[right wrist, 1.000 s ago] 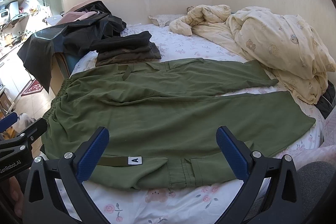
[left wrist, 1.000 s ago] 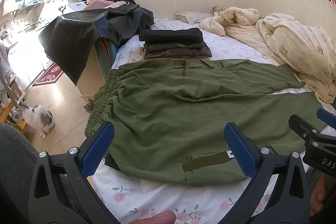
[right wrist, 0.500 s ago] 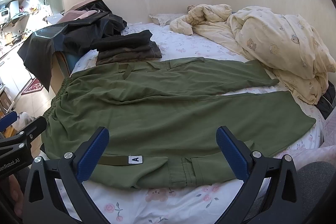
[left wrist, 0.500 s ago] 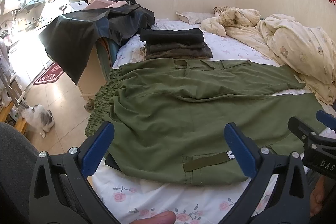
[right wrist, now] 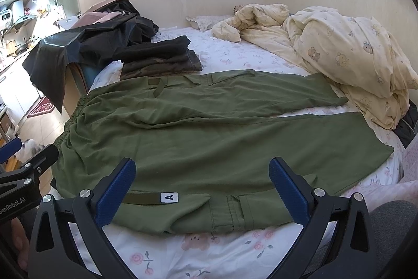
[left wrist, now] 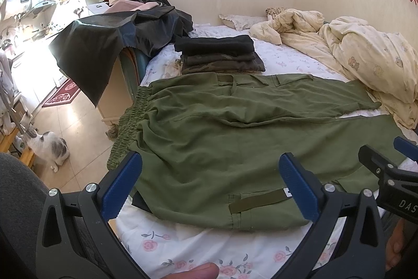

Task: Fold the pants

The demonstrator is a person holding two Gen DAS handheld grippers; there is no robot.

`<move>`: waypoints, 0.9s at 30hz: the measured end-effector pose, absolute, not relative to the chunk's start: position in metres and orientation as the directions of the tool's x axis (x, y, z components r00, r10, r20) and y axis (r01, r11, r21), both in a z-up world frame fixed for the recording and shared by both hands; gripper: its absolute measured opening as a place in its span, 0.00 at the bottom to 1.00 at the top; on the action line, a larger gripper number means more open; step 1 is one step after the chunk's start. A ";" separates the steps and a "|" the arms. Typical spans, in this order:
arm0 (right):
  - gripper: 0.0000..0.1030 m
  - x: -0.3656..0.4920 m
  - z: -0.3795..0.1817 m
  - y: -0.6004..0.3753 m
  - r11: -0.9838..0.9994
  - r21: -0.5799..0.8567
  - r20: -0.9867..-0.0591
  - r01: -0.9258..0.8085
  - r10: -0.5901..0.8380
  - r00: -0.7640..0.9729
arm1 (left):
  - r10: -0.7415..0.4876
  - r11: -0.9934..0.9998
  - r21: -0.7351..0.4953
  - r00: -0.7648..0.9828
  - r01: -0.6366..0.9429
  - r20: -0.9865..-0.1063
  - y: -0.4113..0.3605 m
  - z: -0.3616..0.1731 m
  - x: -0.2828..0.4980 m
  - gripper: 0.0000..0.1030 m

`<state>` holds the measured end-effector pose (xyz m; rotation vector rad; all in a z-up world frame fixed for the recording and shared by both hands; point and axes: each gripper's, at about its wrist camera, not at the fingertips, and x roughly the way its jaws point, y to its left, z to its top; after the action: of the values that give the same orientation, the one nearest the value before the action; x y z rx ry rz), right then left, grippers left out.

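Olive green pants point(left wrist: 222, 137) point(right wrist: 209, 132) lie spread flat across the flowered bed sheet point(left wrist: 209, 250) point(right wrist: 209, 250), waistband at the left edge, two legs running right. A strap with a white "A" label point(right wrist: 169, 197) sits on the near leg. My left gripper point(left wrist: 209, 184) hovers open above the near hem by the waist end, nothing between its blue pads. My right gripper point(right wrist: 202, 182) is open too, over the near leg's cargo pocket. Each gripper shows at the other view's edge, the right gripper point(left wrist: 392, 174) and the left gripper point(right wrist: 26, 161).
A stack of folded dark clothes point(left wrist: 219, 54) point(right wrist: 162, 56) lies just beyond the pants. A rumpled cream duvet point(left wrist: 365, 62) point(right wrist: 339, 56) fills the far right. Black fabric drapes a cabinet point(left wrist: 109, 43) at the bed's left. A cat point(left wrist: 49, 148) sits on the floor.
Nothing has visibly changed apart from a very slight drift of both cameras. Both grippers stay open above the near edge of the pants.
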<state>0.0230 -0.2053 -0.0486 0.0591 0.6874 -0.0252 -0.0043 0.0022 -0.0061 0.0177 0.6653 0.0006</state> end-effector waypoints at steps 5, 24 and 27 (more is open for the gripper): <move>1.00 0.024 -0.050 -0.202 0.998 0.044 -0.636 0.044 -0.005 0.771 | 0.006 1.000 0.016 0.783 0.004 -0.622 0.003 -0.007 -0.004 1.00; 1.00 0.024 -0.051 -0.203 0.997 0.054 -0.640 0.054 -0.007 0.768 | 0.053 0.999 0.036 0.771 -0.039 -0.635 0.013 -0.007 0.004 1.00; 1.00 0.024 -0.051 -0.206 0.996 0.062 -0.646 0.066 -0.010 0.764 | 0.064 0.998 0.025 0.769 -0.062 -0.637 0.020 -0.005 0.007 1.00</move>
<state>0.0244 -0.2058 -0.0511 0.0823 0.7009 -0.0413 0.0071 0.0201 -0.0053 0.0028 0.6908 0.0684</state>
